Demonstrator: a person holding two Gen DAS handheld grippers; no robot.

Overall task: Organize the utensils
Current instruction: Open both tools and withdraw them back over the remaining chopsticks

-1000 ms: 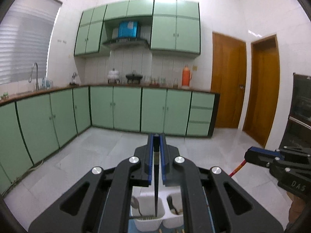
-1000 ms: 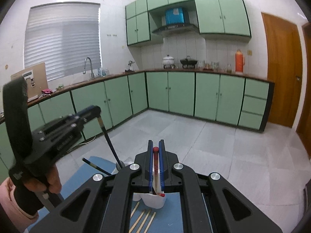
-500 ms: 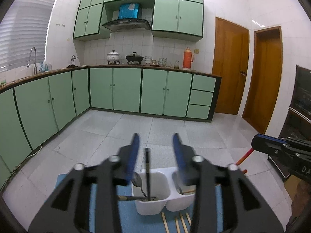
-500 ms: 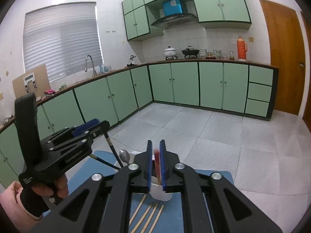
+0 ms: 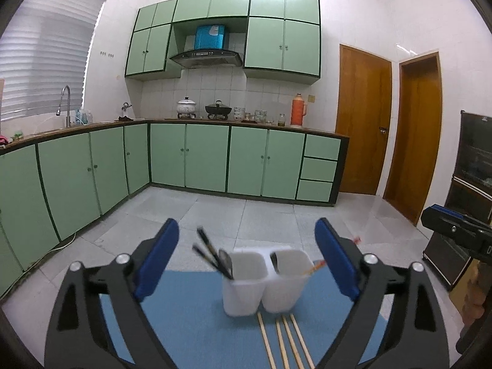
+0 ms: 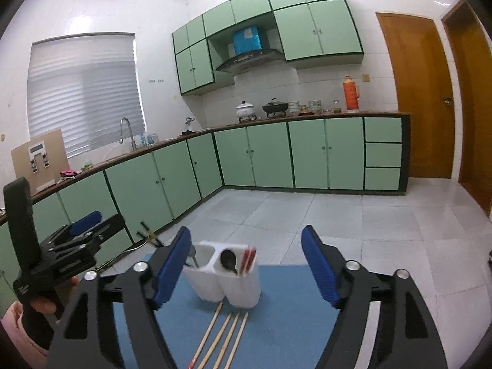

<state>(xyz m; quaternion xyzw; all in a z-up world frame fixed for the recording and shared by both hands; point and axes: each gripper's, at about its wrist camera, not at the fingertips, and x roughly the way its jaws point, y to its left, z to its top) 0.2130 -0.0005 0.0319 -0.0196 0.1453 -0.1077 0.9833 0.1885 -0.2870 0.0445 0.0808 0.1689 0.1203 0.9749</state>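
Leaning leftward, black chopsticks (image 5: 212, 253) stand in the white holder (image 5: 246, 289).

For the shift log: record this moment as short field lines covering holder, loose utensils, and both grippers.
holder: white two-compartment holder on blue mat
left compartment: black chopsticks, spoon
right compartment: red-tipped chopsticks, spoon
loose: four wooden chopsticks on mat before holder
left gripper: jaws opening, nothing gripped
right gripper: jaws opening, nothing gripped

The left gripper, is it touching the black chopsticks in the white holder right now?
Apart. In the left wrist view the left gripper has opening jaws, and the black chopsticks lean in the white holder with clear space to either pad.
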